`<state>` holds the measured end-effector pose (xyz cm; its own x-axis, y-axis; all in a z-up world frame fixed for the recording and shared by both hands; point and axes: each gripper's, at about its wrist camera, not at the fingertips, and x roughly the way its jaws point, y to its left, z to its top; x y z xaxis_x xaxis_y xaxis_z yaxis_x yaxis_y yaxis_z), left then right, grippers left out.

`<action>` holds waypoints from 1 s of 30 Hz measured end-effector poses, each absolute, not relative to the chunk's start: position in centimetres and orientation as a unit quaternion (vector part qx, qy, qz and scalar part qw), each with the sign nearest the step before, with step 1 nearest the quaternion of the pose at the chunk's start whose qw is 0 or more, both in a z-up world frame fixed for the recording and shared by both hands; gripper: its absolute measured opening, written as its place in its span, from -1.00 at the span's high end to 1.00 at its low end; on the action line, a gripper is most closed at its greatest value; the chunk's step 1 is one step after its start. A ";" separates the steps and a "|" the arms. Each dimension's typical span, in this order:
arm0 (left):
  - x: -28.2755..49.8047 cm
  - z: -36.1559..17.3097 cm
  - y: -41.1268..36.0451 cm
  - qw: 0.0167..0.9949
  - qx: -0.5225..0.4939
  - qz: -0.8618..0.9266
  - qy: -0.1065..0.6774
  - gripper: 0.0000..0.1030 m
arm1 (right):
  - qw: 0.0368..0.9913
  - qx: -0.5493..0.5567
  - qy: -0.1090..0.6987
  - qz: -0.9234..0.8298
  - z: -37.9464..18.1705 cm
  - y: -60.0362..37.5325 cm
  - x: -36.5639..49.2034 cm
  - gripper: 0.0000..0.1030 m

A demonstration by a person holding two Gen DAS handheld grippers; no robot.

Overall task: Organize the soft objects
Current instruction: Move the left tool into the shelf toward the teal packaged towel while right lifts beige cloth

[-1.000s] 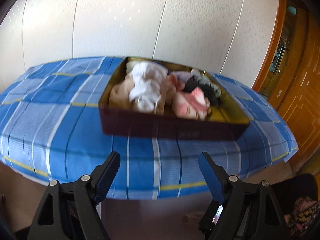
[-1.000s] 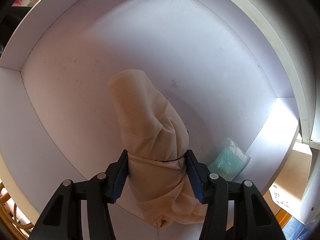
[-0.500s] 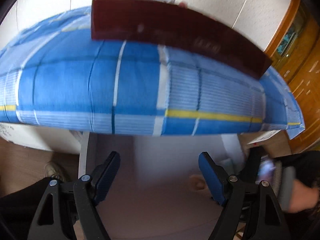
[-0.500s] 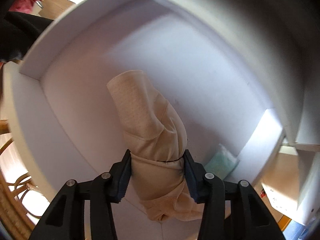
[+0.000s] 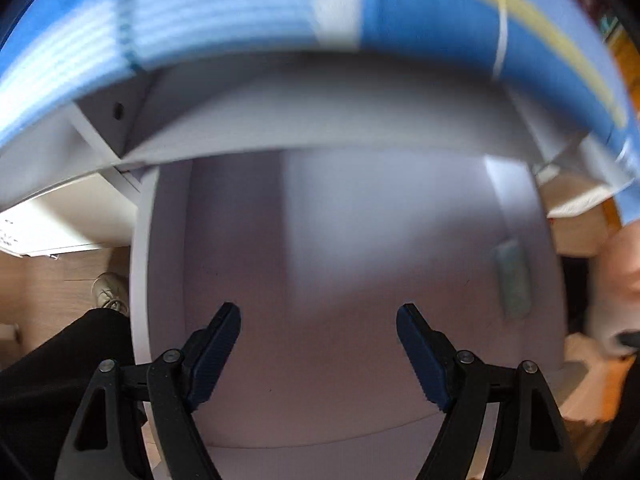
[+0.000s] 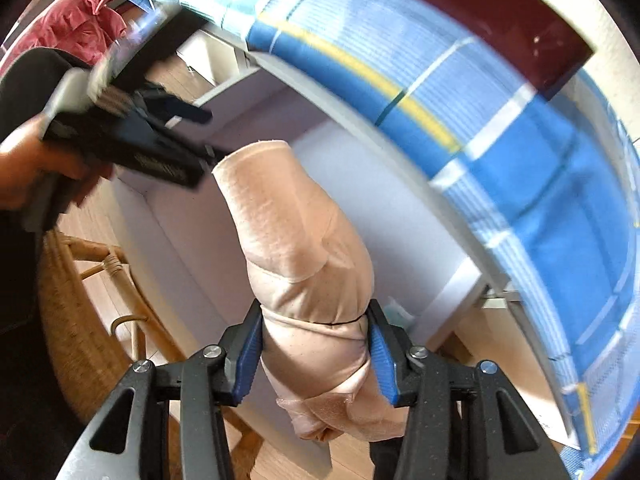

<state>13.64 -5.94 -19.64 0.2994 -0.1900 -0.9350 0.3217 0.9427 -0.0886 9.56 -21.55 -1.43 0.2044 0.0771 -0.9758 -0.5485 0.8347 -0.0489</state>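
A beige rolled garment (image 6: pixel 296 248) hangs clear above the white compartment (image 6: pixel 172 240), with my right gripper (image 6: pixel 316 344) shut on its lower part. The blue pads (image 6: pixel 250 356) press into the cloth on both sides. My left gripper (image 5: pixel 318 344) is open with nothing between its fingers, pointing down into the same white compartment (image 5: pixel 320 240) below the table edge. In the right wrist view the left gripper (image 6: pixel 208 136) shows at the upper left, held by a hand (image 6: pixel 24 168), just left of the roll's top end.
A teal packet (image 5: pixel 512 280) lies at the compartment's right side. A blue plaid cloth (image 6: pixel 520 152) covers the table above, with a dark red tray (image 6: pixel 500 28) on it. A wicker chair (image 6: pixel 80 280), a red garment (image 6: pixel 76 24) and a shoe (image 5: pixel 108 288) are nearby.
My right gripper has lifted the beige roll up out of the white compartment. My left gripper has dropped from above the tray to below the table edge and tipped downward, still open.
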 end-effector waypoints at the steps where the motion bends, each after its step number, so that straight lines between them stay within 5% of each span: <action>1: 13.5 -20.3 -6.4 0.800 0.069 -0.156 0.575 -0.56 | 0.750 -0.198 0.596 0.207 -0.7 -21.4 9.4 0.07; 8: 12.2 -22.8 -11.1 0.777 0.129 -0.185 0.587 -0.51 | 0.749 -0.201 0.599 0.198 3.9 -22.9 9.2 0.07; 17: 8.9 -25.4 -19.7 0.736 0.204 -0.268 0.587 0.25 | 0.771 -0.165 0.591 0.171 10.2 -26.6 9.6 0.07; 30: 6.1 -26.7 -31.8 0.719 0.240 -0.345 0.554 0.31 | 0.829 -0.107 0.539 0.107 19.0 -31.6 15.0 0.07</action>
<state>6.11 -31.75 -26.71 0.1484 -0.2288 -0.9621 0.7615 0.6472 -0.0365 15.01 -31.65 19.01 0.3963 0.0618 -0.9160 -0.2931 0.9540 -0.0624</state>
